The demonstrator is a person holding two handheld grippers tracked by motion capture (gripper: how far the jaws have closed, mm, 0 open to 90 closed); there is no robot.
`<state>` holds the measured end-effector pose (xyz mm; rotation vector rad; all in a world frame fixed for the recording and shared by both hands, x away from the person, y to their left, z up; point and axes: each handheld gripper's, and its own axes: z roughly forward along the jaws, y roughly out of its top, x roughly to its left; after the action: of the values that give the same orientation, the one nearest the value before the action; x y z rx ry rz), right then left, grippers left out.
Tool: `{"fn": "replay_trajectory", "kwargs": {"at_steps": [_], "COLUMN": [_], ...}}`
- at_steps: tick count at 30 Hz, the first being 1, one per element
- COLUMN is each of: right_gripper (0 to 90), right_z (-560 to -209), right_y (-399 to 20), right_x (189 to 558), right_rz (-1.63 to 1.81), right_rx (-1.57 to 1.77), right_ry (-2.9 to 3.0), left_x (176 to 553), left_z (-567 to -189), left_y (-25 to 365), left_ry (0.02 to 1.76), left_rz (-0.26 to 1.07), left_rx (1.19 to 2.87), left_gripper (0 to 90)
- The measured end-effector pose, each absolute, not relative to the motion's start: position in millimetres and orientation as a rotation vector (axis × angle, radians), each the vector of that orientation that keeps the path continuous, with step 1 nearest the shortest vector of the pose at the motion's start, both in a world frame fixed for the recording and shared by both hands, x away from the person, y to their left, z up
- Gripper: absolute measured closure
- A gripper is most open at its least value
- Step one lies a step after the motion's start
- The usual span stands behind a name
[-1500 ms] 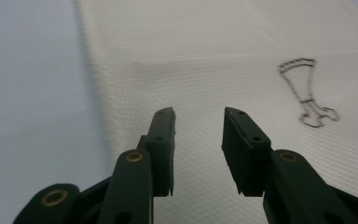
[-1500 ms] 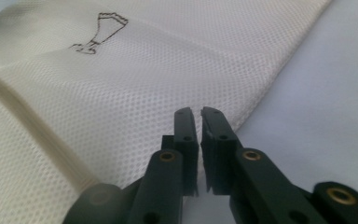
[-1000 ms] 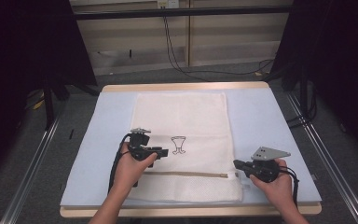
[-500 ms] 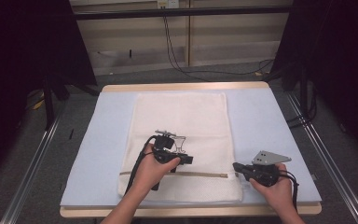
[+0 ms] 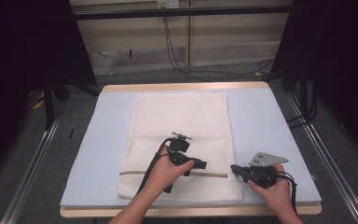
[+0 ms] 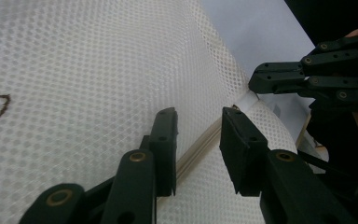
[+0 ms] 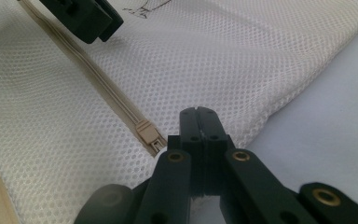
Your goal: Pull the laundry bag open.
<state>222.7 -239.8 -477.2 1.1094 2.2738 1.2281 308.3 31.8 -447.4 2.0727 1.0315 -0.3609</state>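
High view | left tongs [image 5: 204, 164] over mesh bag [image 5: 182, 116] | right tongs [image 5: 234, 168] pinching its edge

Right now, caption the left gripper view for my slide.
Left claw, jaws open, straddles the zipper of the white mesh bag; right claw pinches the bag's white corner tab.

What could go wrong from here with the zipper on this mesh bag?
The left gripper straddles the zipper with open jaws; closing now might pinch mesh bag fabric along with it. The right gripper is shut at the bag's edge beside the zipper slider, apparently on a white tab; if that grip slips, the bag may slide.
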Motion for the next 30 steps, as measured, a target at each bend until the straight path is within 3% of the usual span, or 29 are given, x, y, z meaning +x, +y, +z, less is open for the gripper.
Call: {"fn": "replay_trajectory", "kwargs": {"at_steps": [7,9,20,30], "right_gripper": [90.0,90.0,90.0,90.0], "right_z": [-478,-479,-482,-483], "right_y": [-239,-237,-236,-236], "right_x": [222,222,222,222], "right_rz": [1.219,1.207,1.176,1.173], "right_rx": [1.117,1.126,1.168,1.178], "right_ry": [2.294,2.305,2.327,2.331], "left_x": [306,307,305,304], "left_z": [-451,-452,-454,-459], "left_y": [23,21,4,-9], "left_ry": [1.029,1.020,1.048,1.100], "left_rz": [-0.382,-0.446,-0.529,-0.507], "left_rx": [2.089,2.098,2.092,2.127], "left_gripper": [61.7,63.3,71.2,71.9]}}
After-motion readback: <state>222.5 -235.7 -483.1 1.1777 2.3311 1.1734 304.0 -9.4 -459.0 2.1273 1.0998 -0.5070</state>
